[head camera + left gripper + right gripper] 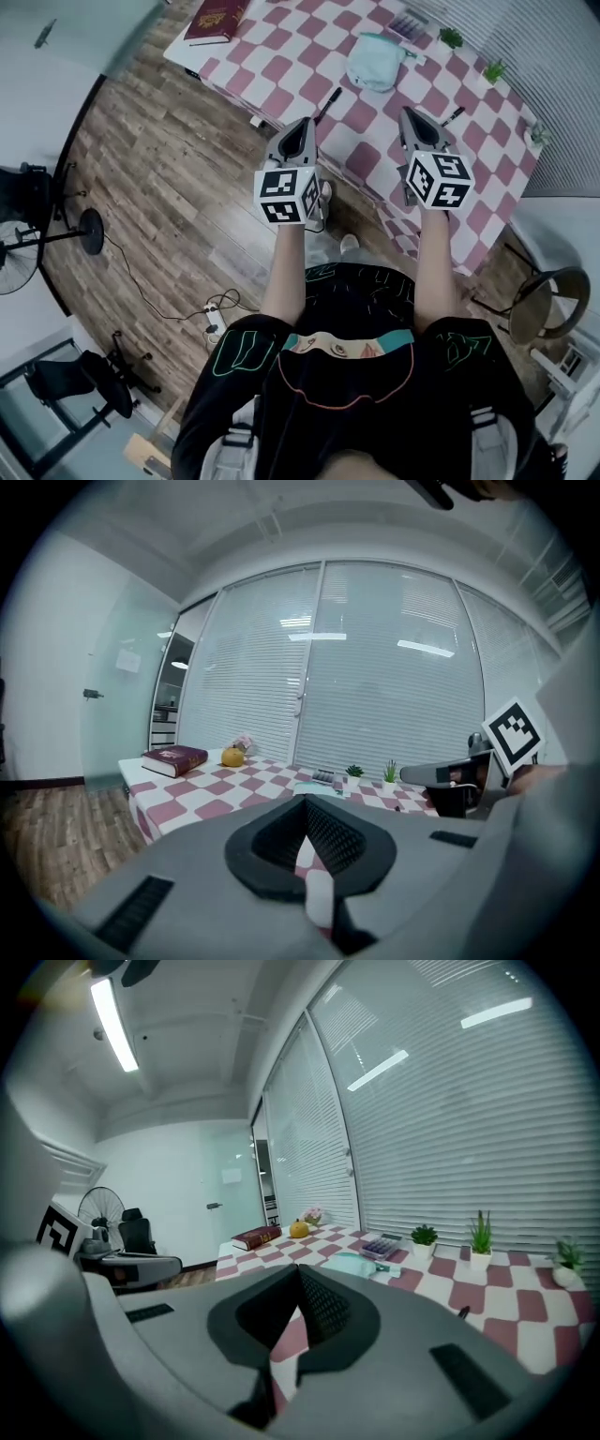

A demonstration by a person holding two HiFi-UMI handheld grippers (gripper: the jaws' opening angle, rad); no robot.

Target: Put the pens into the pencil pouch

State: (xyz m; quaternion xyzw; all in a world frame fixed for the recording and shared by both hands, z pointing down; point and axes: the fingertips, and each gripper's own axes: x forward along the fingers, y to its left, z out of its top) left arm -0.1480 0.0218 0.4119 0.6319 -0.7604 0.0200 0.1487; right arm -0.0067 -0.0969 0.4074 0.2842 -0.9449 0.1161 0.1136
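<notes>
Pens (330, 101) x2, pouch (375, 64) x1, plants (451, 37) x3

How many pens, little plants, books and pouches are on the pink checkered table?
Pens: 2
Potted plants: 3
Book: 1
Pencil pouch: 1
Total: 7

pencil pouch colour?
The pencil pouch is pale mint green, clearest in the head view.
</notes>
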